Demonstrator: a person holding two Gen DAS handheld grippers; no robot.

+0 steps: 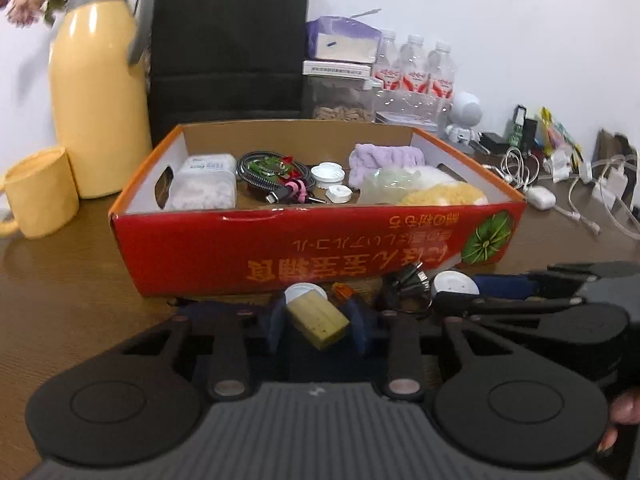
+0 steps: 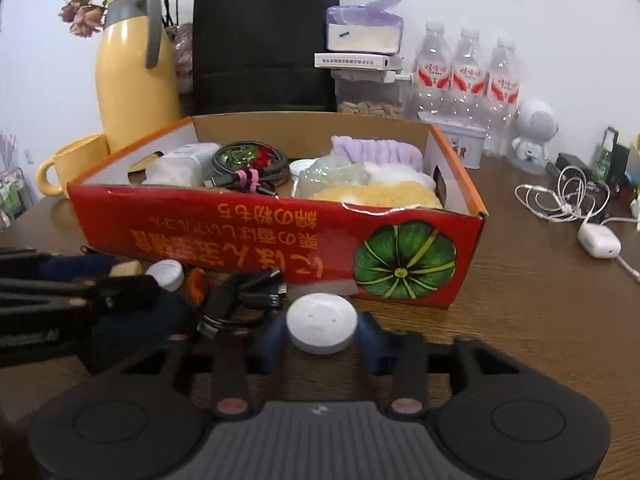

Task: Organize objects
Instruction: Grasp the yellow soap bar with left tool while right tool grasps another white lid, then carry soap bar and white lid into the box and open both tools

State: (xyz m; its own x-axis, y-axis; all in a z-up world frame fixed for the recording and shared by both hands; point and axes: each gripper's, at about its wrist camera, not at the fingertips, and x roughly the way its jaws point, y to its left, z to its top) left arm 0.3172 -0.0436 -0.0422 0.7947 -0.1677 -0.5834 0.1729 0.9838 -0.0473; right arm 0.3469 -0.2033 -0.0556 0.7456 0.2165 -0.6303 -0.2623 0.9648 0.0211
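Note:
A red cardboard box (image 1: 280,248) stands open on the wooden table. It holds a coiled cable (image 1: 268,172), white caps, a purple cloth and a yellow sponge. In front of its near wall, my left gripper (image 1: 318,322) is shut on a small wooden block (image 1: 320,316). My right gripper (image 2: 322,336) is shut on a round white puck-like lid (image 2: 322,320) right beside it. Between the two lie a white cap (image 2: 166,274), a small orange piece (image 2: 196,280) and a black cable bundle (image 2: 248,292).
A yellow thermos (image 1: 96,100) and a yellow mug (image 1: 40,192) stand left of the box, with a black bag (image 1: 228,48) behind it. Water bottles (image 2: 464,72), a white robot figure (image 2: 534,132), white cables and a charger case (image 2: 598,240) crowd the right side.

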